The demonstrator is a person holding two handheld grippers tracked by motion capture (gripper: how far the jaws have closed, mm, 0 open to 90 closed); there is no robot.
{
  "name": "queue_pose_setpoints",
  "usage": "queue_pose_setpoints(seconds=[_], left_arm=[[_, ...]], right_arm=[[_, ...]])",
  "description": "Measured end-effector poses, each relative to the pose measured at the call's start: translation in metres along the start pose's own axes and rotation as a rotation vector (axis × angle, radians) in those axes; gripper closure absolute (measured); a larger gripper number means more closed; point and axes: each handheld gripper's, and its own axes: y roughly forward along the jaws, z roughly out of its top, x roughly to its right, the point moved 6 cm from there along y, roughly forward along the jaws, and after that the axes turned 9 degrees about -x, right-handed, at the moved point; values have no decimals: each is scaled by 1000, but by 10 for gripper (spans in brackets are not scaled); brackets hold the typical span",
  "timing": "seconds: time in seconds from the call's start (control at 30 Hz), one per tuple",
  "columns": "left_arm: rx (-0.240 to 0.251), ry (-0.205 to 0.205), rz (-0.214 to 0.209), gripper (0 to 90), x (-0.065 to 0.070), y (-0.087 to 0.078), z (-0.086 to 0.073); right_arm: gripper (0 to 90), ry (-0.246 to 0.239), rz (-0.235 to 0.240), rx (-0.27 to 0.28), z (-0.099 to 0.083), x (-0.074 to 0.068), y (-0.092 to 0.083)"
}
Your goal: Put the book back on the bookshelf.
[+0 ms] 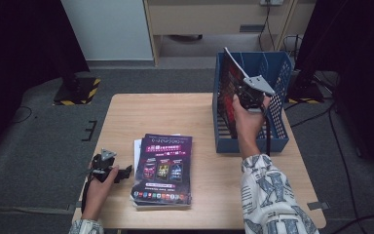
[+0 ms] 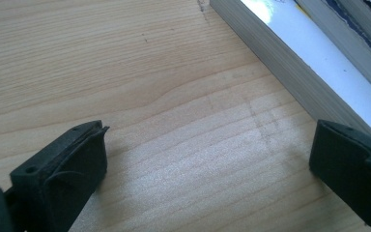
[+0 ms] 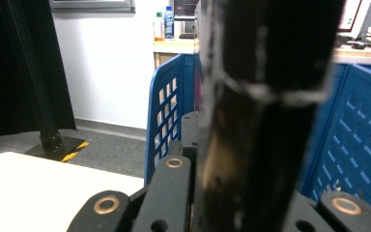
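Up at the blue crate (image 1: 277, 127) on the far right of the table (image 1: 175, 109), the right gripper (image 1: 251, 95) holds a dark magazine (image 1: 233, 83) clamped on edge, tilted, its lower part inside the crate's near-left side and its top corner sticking above the rim. From above you see the magazine's printed cover and the hand (image 1: 247, 119) under it; the right gripper view shows instead the magazine's edge (image 3: 261, 106) as a dark upright band pinched tight between the jaws, with the crate's perforated walls (image 3: 166, 123) on both sides. Well to the left of the crate, a stack of magazines (image 1: 163, 170) lies flat on the table. The left gripper (image 1: 108, 168) rests just left of that stack; its own view shows the jaws spread wide with only bare wood between them and the stack's page edges (image 2: 290, 72) close by
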Motion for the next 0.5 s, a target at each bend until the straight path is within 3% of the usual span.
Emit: queue_pose_setpoints(seconds=[0.5], left_arm=[[-2, 6, -3, 0, 1, 0, 0]], right_arm=[[870, 15, -13, -13, -14, -3, 7]])
